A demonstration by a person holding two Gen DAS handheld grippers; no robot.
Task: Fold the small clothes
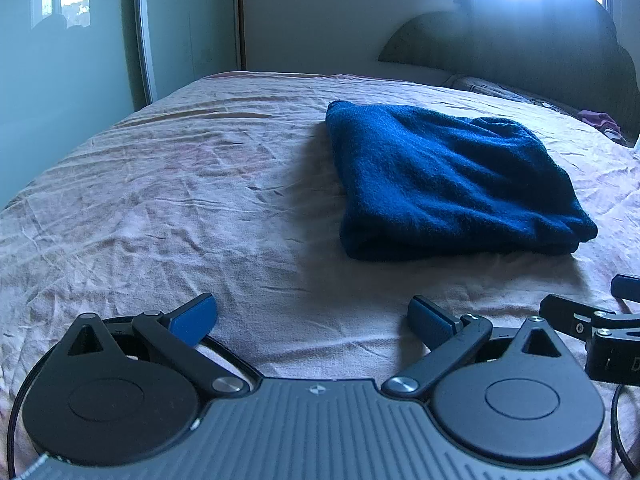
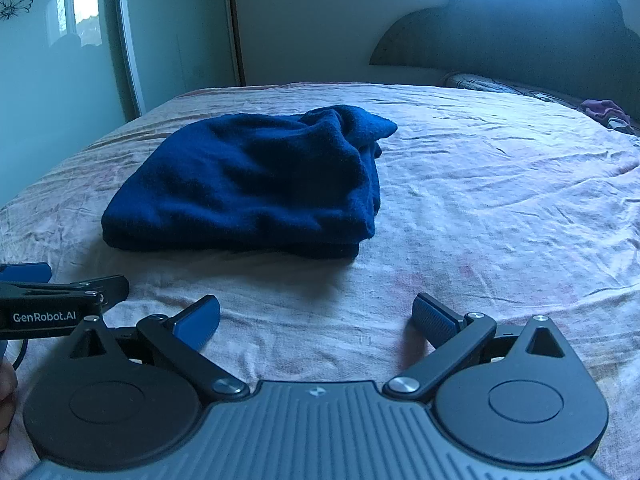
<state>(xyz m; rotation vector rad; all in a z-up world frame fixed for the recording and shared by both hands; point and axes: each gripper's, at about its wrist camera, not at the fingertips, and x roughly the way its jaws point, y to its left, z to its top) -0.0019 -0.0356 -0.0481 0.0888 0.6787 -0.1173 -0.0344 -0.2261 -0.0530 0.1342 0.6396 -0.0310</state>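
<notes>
One folded blue garment (image 1: 452, 184) lay mid-frame on the bed (image 1: 160, 200), beyond two empty, spread grippers: left (image 1: 312, 320), right (image 2: 316, 320).

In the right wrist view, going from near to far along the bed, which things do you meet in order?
Right gripper, open → bare pink bedsheet → folded blue garment → dark headboard at the far end.

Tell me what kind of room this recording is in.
Most likely a bedroom: a bed covered by a wrinkled pink sheet, a curved padded headboard by the window, and a folded blue garment on the sheet.
</notes>
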